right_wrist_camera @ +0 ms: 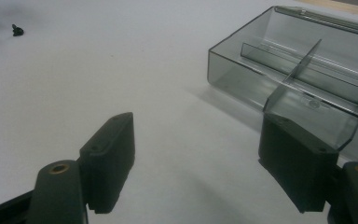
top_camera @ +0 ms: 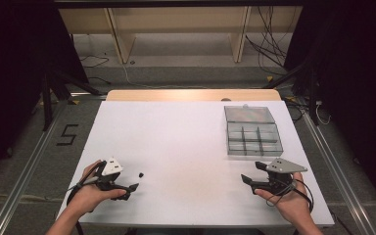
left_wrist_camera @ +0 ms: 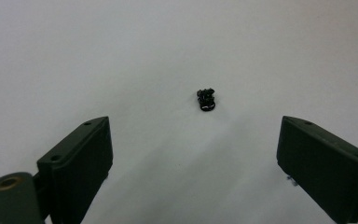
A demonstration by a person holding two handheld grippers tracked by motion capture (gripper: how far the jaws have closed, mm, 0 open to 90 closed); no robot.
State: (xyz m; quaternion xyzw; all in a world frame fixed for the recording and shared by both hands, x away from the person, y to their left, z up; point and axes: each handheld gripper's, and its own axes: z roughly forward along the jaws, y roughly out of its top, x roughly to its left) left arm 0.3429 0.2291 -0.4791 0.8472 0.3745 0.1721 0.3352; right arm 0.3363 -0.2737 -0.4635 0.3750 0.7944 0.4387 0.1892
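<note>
From above, the left gripper (top_camera: 129,188) sits on the white worktop (top_camera: 186,147), fingers wide, with the tiny black part (top_camera: 141,174) just past them. Its own view shows that part (left_wrist_camera: 207,99) ahead, between the fingers: slide forward, then pinch gently. The right gripper (right_wrist_camera: 200,163) is wide and empty, beside the clear box (right_wrist_camera: 303,79).

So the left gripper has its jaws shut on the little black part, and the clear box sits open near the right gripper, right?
Not quite. The left gripper has its jaws open, and the little black part lies on the table ahead of them, untouched, as the left gripper view shows. The clear box does sit open near the right gripper.
</note>
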